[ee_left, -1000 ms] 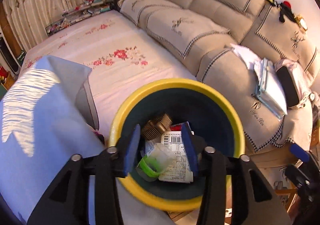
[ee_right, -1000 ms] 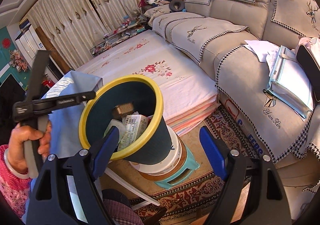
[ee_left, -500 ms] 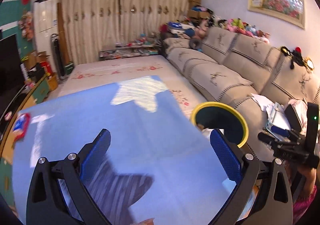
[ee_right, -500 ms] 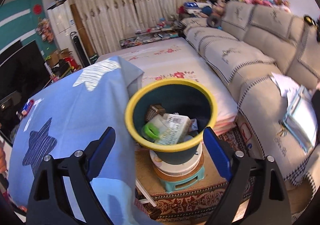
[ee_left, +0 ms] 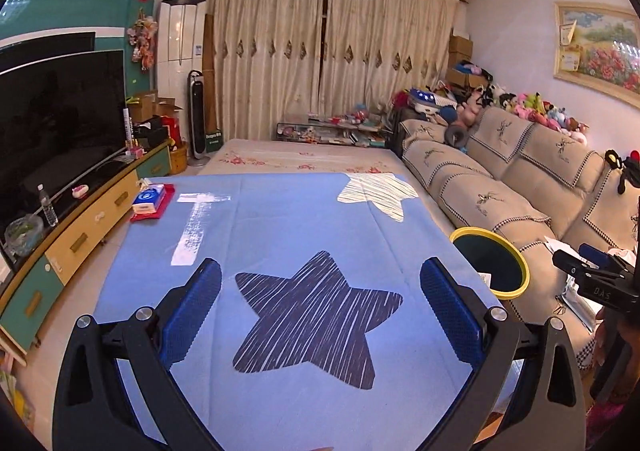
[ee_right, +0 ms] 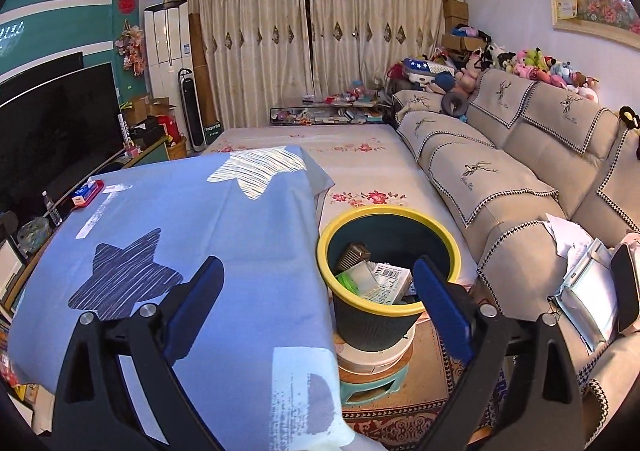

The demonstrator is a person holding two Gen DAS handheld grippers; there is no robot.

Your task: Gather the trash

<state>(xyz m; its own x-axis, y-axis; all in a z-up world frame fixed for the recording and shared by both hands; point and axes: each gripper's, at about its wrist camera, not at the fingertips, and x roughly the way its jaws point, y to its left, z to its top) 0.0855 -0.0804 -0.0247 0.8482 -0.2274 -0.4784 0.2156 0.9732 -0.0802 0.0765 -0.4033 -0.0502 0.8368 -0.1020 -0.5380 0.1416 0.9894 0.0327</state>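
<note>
Both hand-held grippers, left [ee_left: 320,311] and right [ee_right: 318,301], hung released and empty over the blue surface [ee_left: 280,219]; the bin [ee_right: 390,279] beside it already held trash, so I judged I needed the next piece

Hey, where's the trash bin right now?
The trash bin stands on a stack of stools between the blue tablecloth and the sofa, center-right in the right wrist view; the left wrist view shows its yellow rim at the cloth's right edge.
</note>
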